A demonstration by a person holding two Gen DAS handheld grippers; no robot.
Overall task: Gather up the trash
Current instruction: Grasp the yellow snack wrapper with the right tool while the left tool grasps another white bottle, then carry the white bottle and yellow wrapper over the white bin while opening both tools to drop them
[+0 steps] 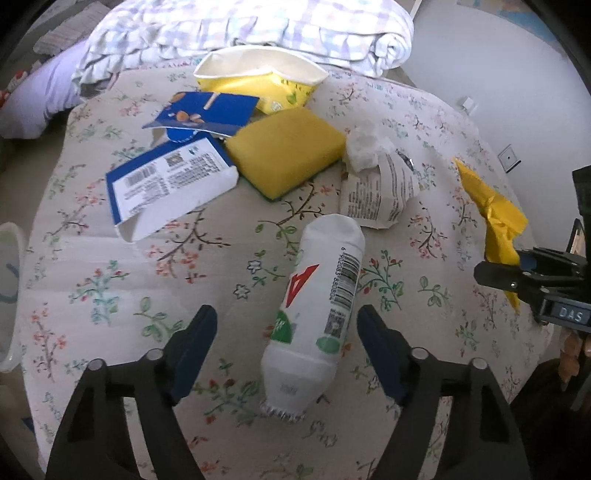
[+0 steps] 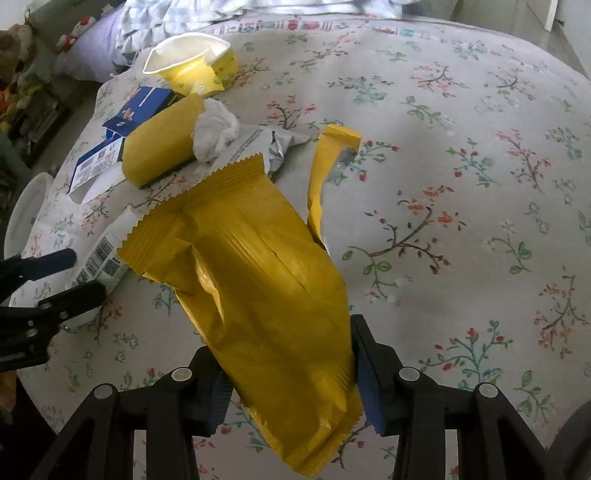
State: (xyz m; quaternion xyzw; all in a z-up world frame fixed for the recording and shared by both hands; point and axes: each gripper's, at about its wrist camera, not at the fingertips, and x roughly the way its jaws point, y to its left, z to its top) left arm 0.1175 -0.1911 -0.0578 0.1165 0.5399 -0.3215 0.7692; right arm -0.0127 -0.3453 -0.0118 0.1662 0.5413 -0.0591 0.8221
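Observation:
A white plastic bottle (image 1: 317, 314) lies on the floral bedsheet (image 1: 110, 280), foil mouth toward me. My left gripper (image 1: 286, 332) is open, one finger on each side of the bottle, not touching it. My right gripper (image 2: 291, 373) is shut on a yellow wrapper (image 2: 258, 280) and holds it above the sheet; it also shows in the left wrist view (image 1: 495, 218). The bottle (image 2: 107, 254) and left gripper (image 2: 79, 271) show at the left of the right wrist view.
On the bed lie a yellow sponge (image 1: 284, 151), a torn blue box (image 1: 170, 184), a blue card (image 1: 207, 112), a yellow cup (image 1: 262, 79), a crumpled tissue (image 1: 364, 146), a printed wrapper (image 1: 380, 192) and a yellow strip (image 2: 328, 173). A folded blanket (image 1: 240, 29) lies behind.

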